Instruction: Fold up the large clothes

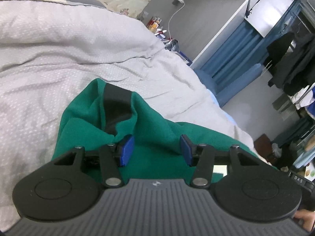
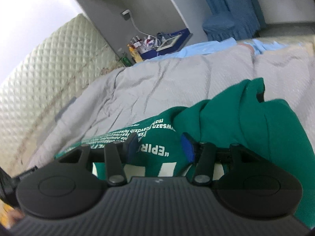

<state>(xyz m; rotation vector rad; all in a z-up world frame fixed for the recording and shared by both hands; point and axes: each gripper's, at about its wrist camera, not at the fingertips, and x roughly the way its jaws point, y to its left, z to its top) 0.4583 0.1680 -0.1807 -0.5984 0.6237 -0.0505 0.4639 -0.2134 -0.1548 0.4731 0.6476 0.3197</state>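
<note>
We are in a home bedroom. The landmark is the bed, spread with a grey dotted duvet [image 1: 82,45], which fills most of both wrist views. At its head we see a quilted cream headboard [image 2: 45,72]. Just beside the bed, at the head end, a low bedside stand [image 2: 167,43] is crowded with small bottles and jars, and above it a charger [image 1: 179,0] sits plugged into the grey wall with its white cable hanging down. Beyond the far side of the bed blue curtains [image 1: 234,57] hang to the floor. Further from the bed, dark clothes [image 1: 291,63] hang on an open rack.
</note>
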